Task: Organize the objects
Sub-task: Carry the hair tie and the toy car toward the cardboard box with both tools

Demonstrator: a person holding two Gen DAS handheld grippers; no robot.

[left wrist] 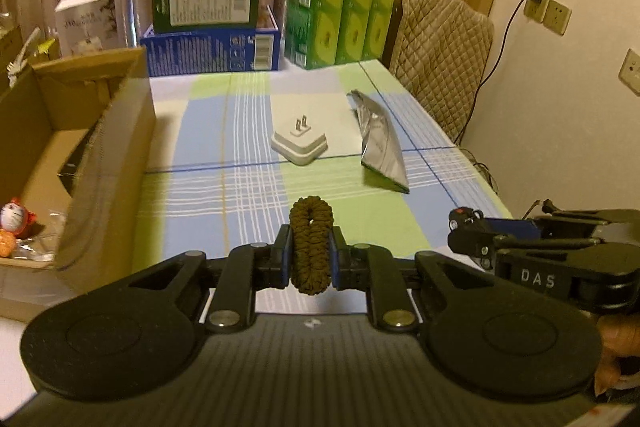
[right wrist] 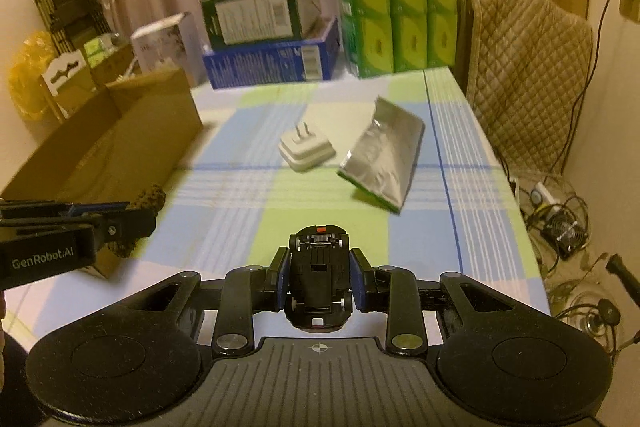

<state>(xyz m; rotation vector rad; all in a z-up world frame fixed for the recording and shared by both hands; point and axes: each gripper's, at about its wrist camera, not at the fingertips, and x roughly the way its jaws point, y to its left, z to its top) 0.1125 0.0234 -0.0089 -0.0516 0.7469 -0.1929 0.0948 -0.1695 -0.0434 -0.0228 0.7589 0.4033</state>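
Observation:
My left gripper (left wrist: 310, 257) is shut on a dark brown braided hair tie (left wrist: 310, 239), held upright above the checked tablecloth. The same hair tie (right wrist: 150, 199) shows in the right wrist view at the tip of that left gripper (right wrist: 132, 215). My right gripper (right wrist: 319, 281) is shut on a small black toy car (right wrist: 319, 287), belly up, with a red spot at its far end. The right gripper (left wrist: 466, 231) also reaches in from the right edge of the left wrist view. A white plug adapter (left wrist: 299, 143) and a silver foil pouch (left wrist: 380, 143) lie on the table beyond both grippers.
An open cardboard box (left wrist: 108, 147) stands at the table's left side with small toys (left wrist: 16, 223) inside. Blue and green cartons (left wrist: 208, 23) and green tissue packs (left wrist: 344, 11) line the far edge. A padded chair (left wrist: 444, 47) stands at the right, with cables on the floor (right wrist: 560, 223).

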